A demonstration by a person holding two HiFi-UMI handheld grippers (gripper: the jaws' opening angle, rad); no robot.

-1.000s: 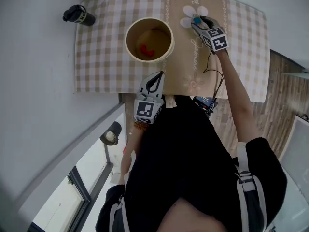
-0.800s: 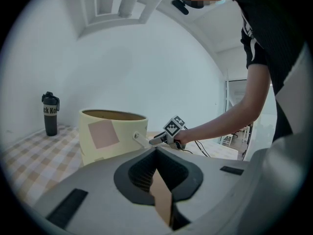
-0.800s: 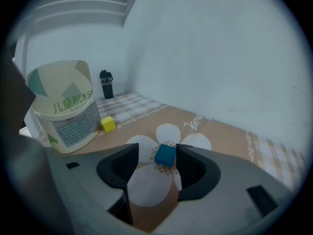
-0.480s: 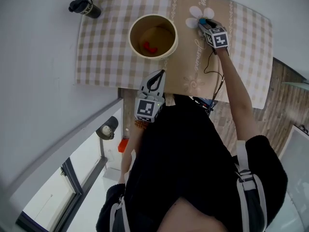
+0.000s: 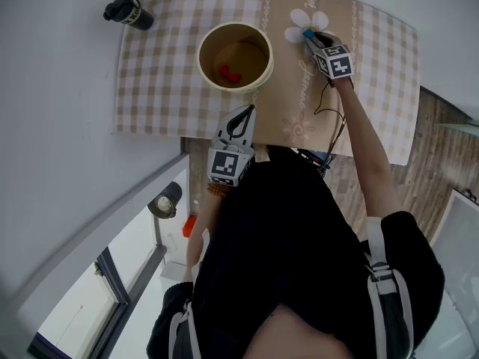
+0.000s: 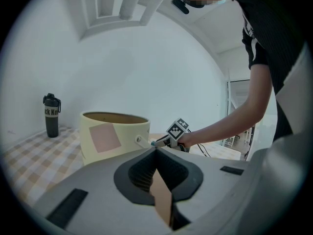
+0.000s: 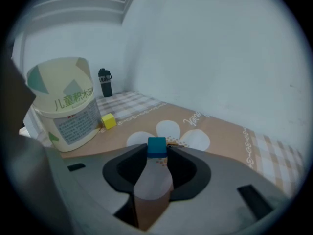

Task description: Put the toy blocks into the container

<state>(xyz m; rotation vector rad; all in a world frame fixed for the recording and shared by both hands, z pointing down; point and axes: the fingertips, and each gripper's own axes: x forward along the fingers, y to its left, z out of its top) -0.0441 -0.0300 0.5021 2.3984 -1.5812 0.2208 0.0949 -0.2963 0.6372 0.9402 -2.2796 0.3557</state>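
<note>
A teal block (image 7: 157, 147) rests on the white flower print (image 7: 168, 131) of the tablecloth, right of the cream container (image 5: 203, 48). My right gripper (image 7: 157, 153) is closing on that teal block (image 5: 307, 32), and its tips touch the block on both sides. Red blocks (image 5: 230, 73) lie inside the container. A yellow block (image 7: 108, 121) sits on the cloth beside the container (image 7: 66, 106). My left gripper (image 5: 241, 120) is shut and holds nothing, hovering at the table's near edge in front of the container (image 6: 112, 136).
A black bottle (image 5: 127, 11) stands at the far left corner of the checked tablecloth (image 5: 157, 88). A cable (image 5: 333, 122) trails from the right gripper over the near edge. White walls border the table at the back and left.
The right gripper's jaws have narrowed around the teal block on the flower print. The left gripper has stayed in place.
</note>
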